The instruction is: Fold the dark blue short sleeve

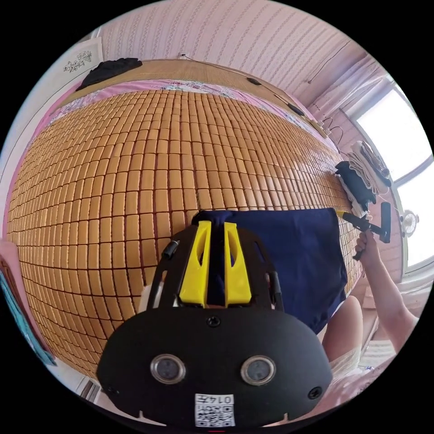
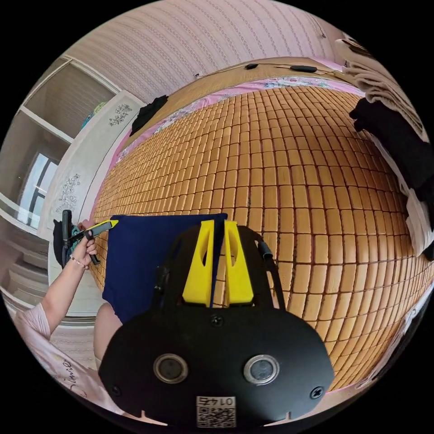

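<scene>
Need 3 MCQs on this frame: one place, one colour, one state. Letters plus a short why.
1. Where does the pile of folded clothes lie?
A. on the woven mat
B. on a chair
C. on the floor

2. What colour is the shirt that the grippers hold?
A. red
B. dark blue
C. white

3. How does the left gripper stand?
A. open above the mat
B. shut on nothing
C. shut on the shirt's edge

Key: 1 A, the pile rests on the mat's edge in the right gripper view. 2 B, the cloth is navy in both views. 3 C, cloth sits between its yellow jaws; the right gripper grips likewise.
</scene>
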`<move>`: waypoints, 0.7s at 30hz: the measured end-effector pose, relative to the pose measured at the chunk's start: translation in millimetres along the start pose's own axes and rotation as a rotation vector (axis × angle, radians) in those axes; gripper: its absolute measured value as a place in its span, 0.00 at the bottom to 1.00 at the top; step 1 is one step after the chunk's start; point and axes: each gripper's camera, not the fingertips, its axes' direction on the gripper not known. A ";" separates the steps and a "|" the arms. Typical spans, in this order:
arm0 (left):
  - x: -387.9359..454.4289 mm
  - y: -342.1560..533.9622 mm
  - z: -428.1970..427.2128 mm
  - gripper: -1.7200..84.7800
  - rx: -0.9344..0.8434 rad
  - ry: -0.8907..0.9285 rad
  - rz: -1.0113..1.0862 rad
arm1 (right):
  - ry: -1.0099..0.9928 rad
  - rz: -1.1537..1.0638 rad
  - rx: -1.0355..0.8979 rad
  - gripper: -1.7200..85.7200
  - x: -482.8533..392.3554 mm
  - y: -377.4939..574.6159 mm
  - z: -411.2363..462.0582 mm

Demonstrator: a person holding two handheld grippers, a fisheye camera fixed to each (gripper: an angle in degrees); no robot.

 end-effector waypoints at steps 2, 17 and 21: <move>11.9 11.2 -21.4 0.08 0.068 -0.057 0.045 | 0.109 -0.022 0.049 0.03 -12.6 -0.5 -13.8; 228.8 207.3 5.9 0.01 -0.059 0.102 0.431 | 0.169 -0.736 -0.482 0.01 -250.7 -19.1 121.0; 242.6 214.6 -0.4 0.01 -0.060 0.057 0.470 | 0.291 -0.767 -0.434 0.01 -269.5 -43.5 125.9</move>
